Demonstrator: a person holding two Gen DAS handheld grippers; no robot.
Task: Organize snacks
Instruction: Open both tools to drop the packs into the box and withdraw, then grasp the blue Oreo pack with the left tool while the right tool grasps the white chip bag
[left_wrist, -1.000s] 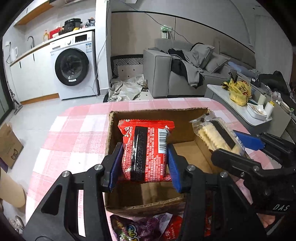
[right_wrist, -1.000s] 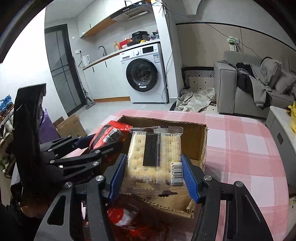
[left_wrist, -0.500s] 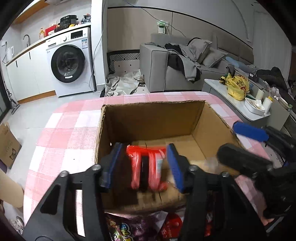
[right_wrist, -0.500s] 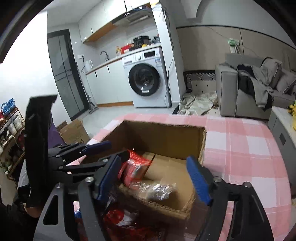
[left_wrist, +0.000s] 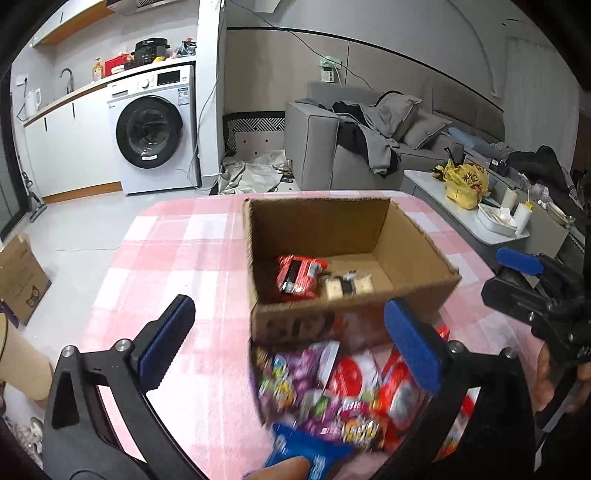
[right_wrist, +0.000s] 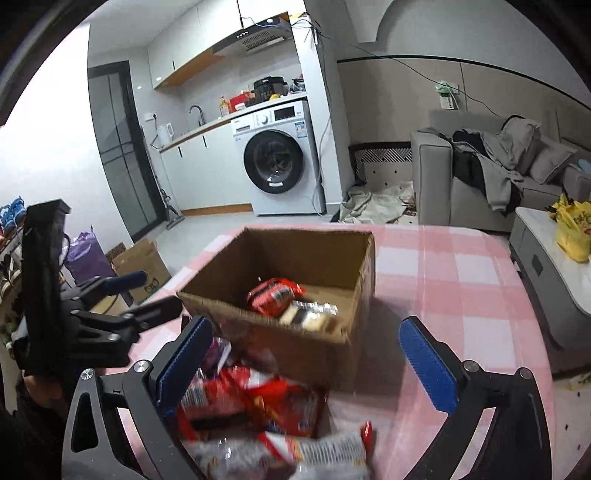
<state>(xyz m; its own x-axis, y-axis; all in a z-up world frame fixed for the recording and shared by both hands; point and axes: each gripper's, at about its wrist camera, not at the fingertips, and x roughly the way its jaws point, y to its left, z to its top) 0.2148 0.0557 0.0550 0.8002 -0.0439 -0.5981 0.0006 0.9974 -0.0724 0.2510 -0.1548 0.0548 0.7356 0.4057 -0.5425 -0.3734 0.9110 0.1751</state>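
A white front-loading washing machine (left_wrist: 155, 129) stands under a kitchen counter (right_wrist: 207, 127) that carries a kettle (left_wrist: 31, 101), a tap (right_wrist: 197, 110), and a black cooker (right_wrist: 270, 88). Beside it, crumpled cloth (left_wrist: 251, 171) lies on the floor against a grey sofa (left_wrist: 369, 147) heaped with dark clothes (right_wrist: 487, 166). A yellow bag (left_wrist: 463, 181) sits on a low white table (right_wrist: 546, 266). Cardboard boxes (right_wrist: 138, 264) and a purple bag (right_wrist: 86, 254) rest on the floor near a dark sliding door (right_wrist: 118, 147). A range hood (right_wrist: 255, 37) hangs under white wall cabinets.
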